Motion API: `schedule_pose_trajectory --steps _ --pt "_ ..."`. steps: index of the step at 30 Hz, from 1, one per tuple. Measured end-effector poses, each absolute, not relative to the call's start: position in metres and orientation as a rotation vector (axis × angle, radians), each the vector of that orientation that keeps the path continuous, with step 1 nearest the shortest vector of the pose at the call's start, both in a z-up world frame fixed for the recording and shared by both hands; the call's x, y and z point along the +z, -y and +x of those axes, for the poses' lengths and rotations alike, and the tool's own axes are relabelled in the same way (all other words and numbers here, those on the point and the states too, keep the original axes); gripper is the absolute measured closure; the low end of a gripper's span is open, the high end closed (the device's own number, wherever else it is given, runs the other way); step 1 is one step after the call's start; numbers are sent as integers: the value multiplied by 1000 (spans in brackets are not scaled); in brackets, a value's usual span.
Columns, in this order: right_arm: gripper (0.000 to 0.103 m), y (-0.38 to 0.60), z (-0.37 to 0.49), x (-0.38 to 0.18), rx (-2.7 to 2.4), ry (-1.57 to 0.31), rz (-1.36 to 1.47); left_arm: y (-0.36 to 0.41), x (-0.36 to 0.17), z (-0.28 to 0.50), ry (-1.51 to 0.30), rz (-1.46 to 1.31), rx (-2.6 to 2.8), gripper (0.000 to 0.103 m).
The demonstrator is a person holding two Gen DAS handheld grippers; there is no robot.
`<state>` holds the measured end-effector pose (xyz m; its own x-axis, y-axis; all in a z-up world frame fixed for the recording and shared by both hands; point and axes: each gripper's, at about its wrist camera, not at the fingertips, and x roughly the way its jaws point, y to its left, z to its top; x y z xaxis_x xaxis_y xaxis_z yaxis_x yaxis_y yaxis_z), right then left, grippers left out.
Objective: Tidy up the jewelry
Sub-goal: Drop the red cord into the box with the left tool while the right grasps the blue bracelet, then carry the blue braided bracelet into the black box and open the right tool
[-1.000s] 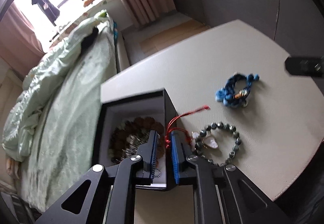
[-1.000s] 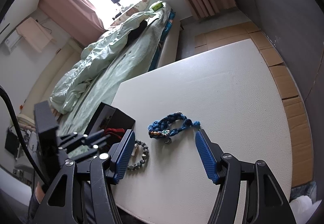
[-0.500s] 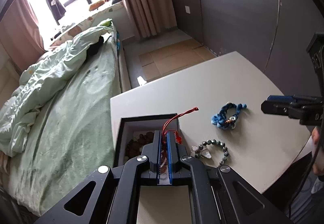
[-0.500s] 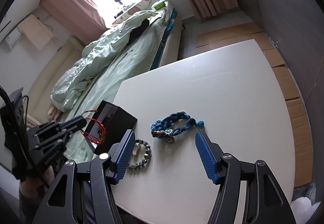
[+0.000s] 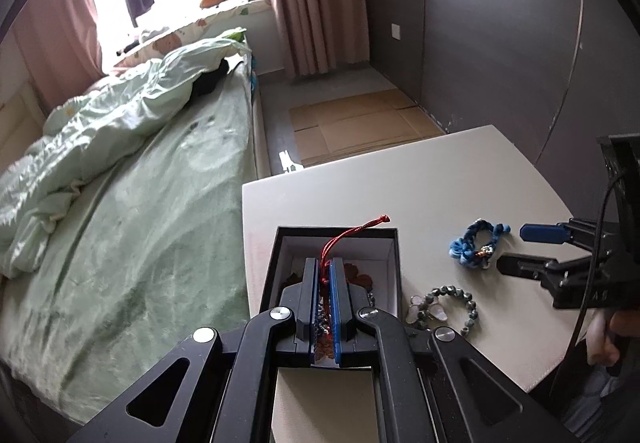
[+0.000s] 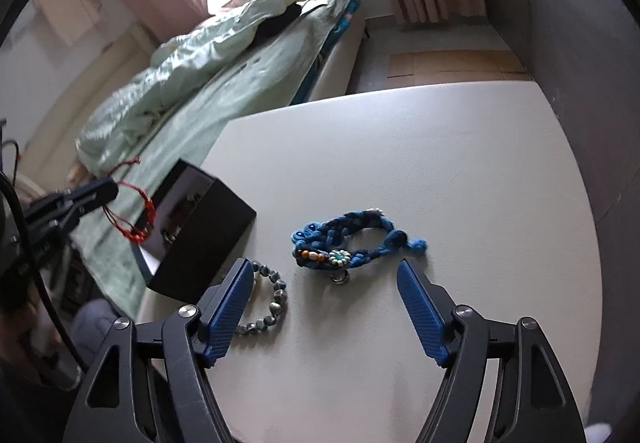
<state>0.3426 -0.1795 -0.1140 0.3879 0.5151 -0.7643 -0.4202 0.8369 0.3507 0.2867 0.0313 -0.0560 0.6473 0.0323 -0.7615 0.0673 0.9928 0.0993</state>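
Red cord (image 5: pixel 334 243), limp and light, hangs pinched in the left hand-held gripper (image 5: pixel 325 275) over the box (image 5: pixel 394 267); the right hand-held gripper (image 6: pixel 324 307) gapes around the blue braid (image 6: pixel 352 233).

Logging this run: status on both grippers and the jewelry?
Left gripper shut on red cord bracelet, above black box. Right gripper open near blue braided bracelet. Nothing blocking.

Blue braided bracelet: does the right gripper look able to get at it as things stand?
Probably yes. The right gripper is open, with the blue braided bracelet on bare table just ahead of its fingertips; the grey bead bracelet lies off to one side.
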Motion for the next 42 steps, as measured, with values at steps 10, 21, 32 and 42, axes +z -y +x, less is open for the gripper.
schedule_pose_trajectory --steps 10,21,32,42 --pt "31 148 346 -126 643 -1016 25 -61 -72 291 -875 -55 -82 95" --pt "69 129 354 -142 559 -1057 -92 -94 -66 265 -790 -208 -95 38" --pt "92 116 344 -99 599 -985 -116 -111 -70 238 -763 -261 -91 38" --pt "92 85 325 -42 706 -877 -144 -122 -67 221 -750 -276 -42 38"
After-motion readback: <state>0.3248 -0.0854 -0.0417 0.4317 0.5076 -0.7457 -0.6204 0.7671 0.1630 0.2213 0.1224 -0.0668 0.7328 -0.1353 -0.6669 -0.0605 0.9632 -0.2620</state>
